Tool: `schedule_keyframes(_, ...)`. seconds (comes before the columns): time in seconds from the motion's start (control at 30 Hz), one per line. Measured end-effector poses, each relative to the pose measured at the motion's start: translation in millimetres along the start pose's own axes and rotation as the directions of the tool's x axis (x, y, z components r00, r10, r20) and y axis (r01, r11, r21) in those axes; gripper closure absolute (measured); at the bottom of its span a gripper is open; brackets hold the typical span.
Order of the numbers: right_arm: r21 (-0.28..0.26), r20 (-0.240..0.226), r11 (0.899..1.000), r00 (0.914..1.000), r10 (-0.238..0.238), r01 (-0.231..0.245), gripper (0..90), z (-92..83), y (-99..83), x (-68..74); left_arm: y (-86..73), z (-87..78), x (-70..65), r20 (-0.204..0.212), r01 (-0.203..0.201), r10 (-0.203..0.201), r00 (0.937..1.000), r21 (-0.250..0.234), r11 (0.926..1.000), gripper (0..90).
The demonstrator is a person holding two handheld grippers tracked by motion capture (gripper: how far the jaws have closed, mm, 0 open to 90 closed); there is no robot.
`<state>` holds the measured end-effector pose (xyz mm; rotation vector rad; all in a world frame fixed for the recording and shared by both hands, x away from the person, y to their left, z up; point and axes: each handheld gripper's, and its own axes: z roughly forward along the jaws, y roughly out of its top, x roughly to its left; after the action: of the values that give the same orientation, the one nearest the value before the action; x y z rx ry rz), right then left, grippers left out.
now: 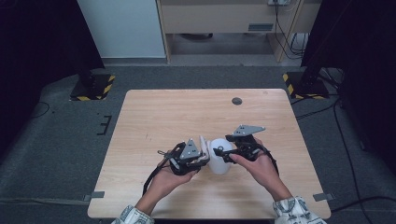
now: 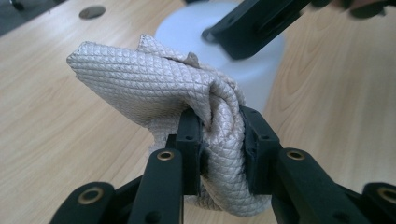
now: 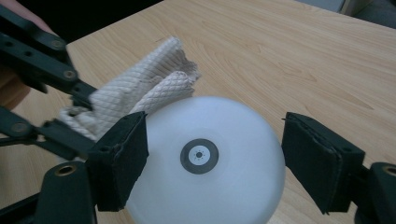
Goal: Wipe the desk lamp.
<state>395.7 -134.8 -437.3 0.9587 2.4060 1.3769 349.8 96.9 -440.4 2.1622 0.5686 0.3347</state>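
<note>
High overhead, two close views, shared table (image 1: 154, 112)

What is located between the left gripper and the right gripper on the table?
A white round container stands between the left gripper and the right gripper, seen in the high view. The cloth in the left gripper meets its side.

White container (image 3: 205, 158) base cut off by bottom edge; cloth (image 2: 159, 88) partly hides it.

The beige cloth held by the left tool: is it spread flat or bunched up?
Bunched up. The beige cloth is crumpled into folds, pinched between the left tool's jaws, with one corner sticking out beside the white container.
</note>
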Motion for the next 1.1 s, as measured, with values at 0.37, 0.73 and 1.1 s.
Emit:
schedule_keyframes(0.37, -0.012, -0.007, 1.0, 0.9999, 0.014, -0.014, 23.9, -0.9, -2.4, -2.7, -25.9, 36.8, -9.3, 0.02, -0.009, 0.006, 0.9998, 0.121, 0.9926, 70.6)
schedule_keyframes(0.73, -0.006, 0.007, 1.0, 0.9999, -0.009, 0.009, 23.5, -1.9, -0.7, -1.6, -32.5, 41.4, -8.2, 0.02, 0.011, -0.014, 0.9997, 0.119, 0.9929, 70.6)
schedule_keyframes(1.1, -0.011, -0.033, 0.996, 0.995, -0.094, 0.094, 5.1, -8.3, -6.2, 1.3, -30.5, 38.9, -8.9, 0.02, 0.006, -0.008, 0.9998, 0.101, 0.9948, 70.5)
